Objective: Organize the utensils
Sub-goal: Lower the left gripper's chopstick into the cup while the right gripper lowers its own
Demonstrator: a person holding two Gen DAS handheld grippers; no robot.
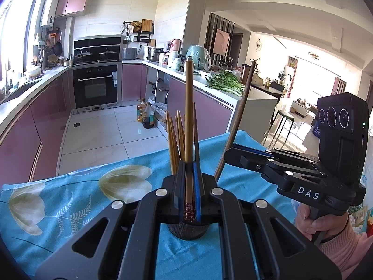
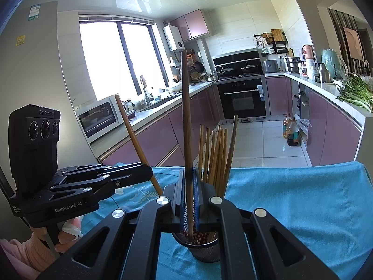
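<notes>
My left gripper [image 1: 189,165] is shut on a light bamboo chopstick [image 1: 189,121] with a red patterned end, held upright over a dark mesh holder [image 1: 187,231]. The holder stands on the blue flowered cloth and holds several chopsticks [image 1: 174,140]. My right gripper [image 2: 188,175] is shut on a dark brown chopstick [image 2: 186,116], also upright over the holder [image 2: 205,249]. In the left wrist view the right gripper [image 1: 229,154] comes in from the right with its dark chopstick [image 1: 242,107]. In the right wrist view the left gripper [image 2: 149,173] comes in from the left with its chopstick [image 2: 135,140].
The table with the blue cloth [image 1: 70,200] ends at a far edge, with a tiled kitchen floor [image 1: 98,130] beyond. Purple cabinets, an oven [image 1: 95,86] and oil bottles [image 1: 145,114] stand behind. Greens [image 1: 225,82] lie on the right counter.
</notes>
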